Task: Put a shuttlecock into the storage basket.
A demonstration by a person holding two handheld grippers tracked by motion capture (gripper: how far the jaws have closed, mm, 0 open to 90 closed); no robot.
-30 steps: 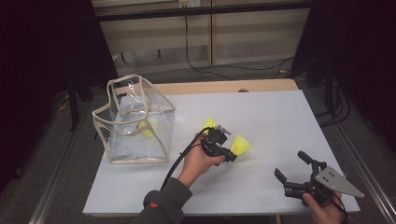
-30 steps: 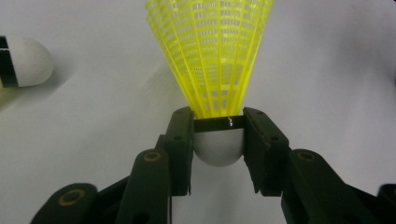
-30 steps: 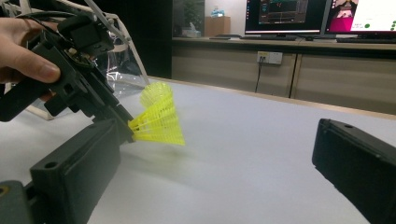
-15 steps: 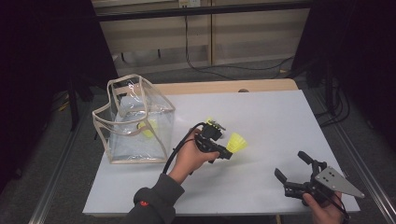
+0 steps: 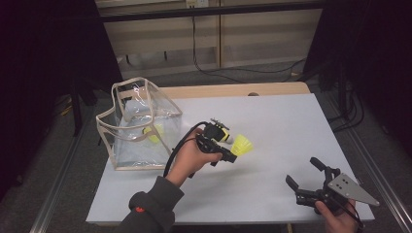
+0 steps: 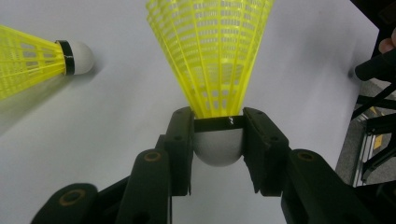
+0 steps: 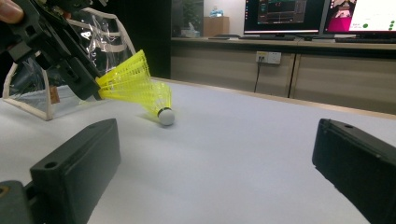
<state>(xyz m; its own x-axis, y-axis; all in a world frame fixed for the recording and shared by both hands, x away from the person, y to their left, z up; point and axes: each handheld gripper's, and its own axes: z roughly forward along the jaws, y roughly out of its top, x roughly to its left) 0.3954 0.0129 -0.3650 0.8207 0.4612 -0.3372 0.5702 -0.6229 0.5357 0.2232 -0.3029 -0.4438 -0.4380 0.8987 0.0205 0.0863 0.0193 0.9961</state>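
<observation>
No brand, label or legible writing anywhere; two lit monitors point(image 7: 322, 18) far behind the table in the right gripper view, text too small to read.

Left gripper point(image 5: 227, 151) clenched on a yellow shuttlecock point(image 6: 212, 56), raised near the middle of the white table point(image 5: 291, 126). Gripped by its white rounded cork point(image 6: 218, 147), black jaws pressed against either side just at the thin black band. Skirt of yellow plastic mesh, ribbed and perforated, flaring away from the jaws toward the right side of the table.

Second yellow shuttlecock point(image 7: 156, 100) lying on its side on the tabletop just beside the held one, same yellow mesh skirt, black band and white cork; seen at upper left in the left gripper view point(image 6: 35, 51), cork resting on the table.

Third yellowish object point(image 5: 154, 133) inside the clear plastic bag point(image 5: 138, 124), blurred through the plastic, apparently another shuttlecock. Bag upright at the left of the table, transparent walls with beige trim, top open.

Right gripper point(image 5: 305, 180) released, jaws spread wide, held low near the front right corner of the table, well apart from the shuttlecocks, grey three-cornered plate point(image 5: 352, 189) on top. Nothing between its jaws.
</observation>
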